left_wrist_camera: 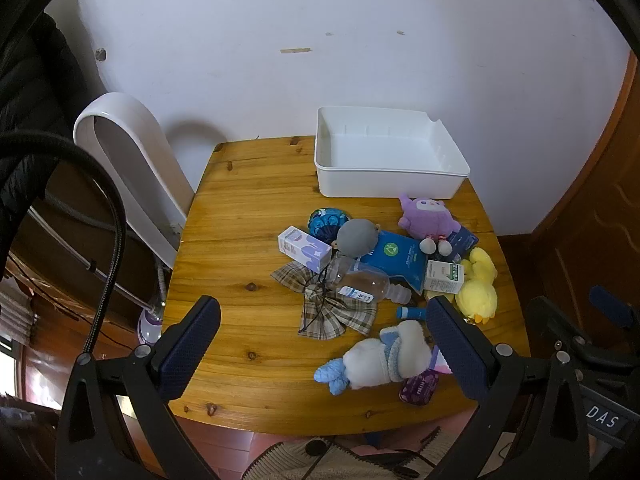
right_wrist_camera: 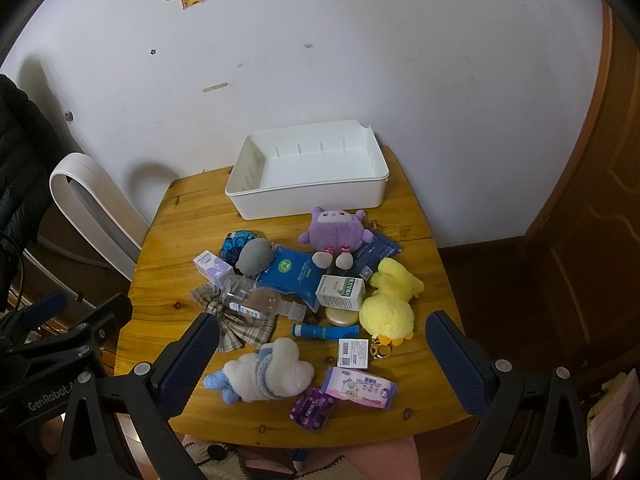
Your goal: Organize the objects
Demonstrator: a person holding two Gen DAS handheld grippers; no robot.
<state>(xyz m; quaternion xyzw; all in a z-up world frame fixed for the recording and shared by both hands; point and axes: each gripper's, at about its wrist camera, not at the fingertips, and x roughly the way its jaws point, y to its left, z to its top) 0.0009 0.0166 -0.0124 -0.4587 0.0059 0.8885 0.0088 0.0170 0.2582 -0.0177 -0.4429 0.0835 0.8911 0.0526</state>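
A pile of small things lies on the wooden table [left_wrist_camera: 240, 216]: a purple plush [right_wrist_camera: 335, 229], a yellow duck plush [right_wrist_camera: 388, 304], a white and blue plush [right_wrist_camera: 268, 372], a clear bottle [right_wrist_camera: 256, 300], a plaid bow [left_wrist_camera: 332, 308], a blue pouch [right_wrist_camera: 296, 276] and several small boxes. An empty white bin [right_wrist_camera: 308, 196] stands at the table's far edge, also in the left wrist view [left_wrist_camera: 384, 178]. My left gripper [left_wrist_camera: 324, 328] is open and empty above the table's near edge. My right gripper [right_wrist_camera: 322, 340] is open and empty, held above the near side of the pile.
A white curved appliance [left_wrist_camera: 132, 148] leans by the wall left of the table. A dark jacket [left_wrist_camera: 28, 80] hangs at the far left. A wooden door [right_wrist_camera: 592, 220] stands to the right. The left half of the table top is bare wood [left_wrist_camera: 224, 240].
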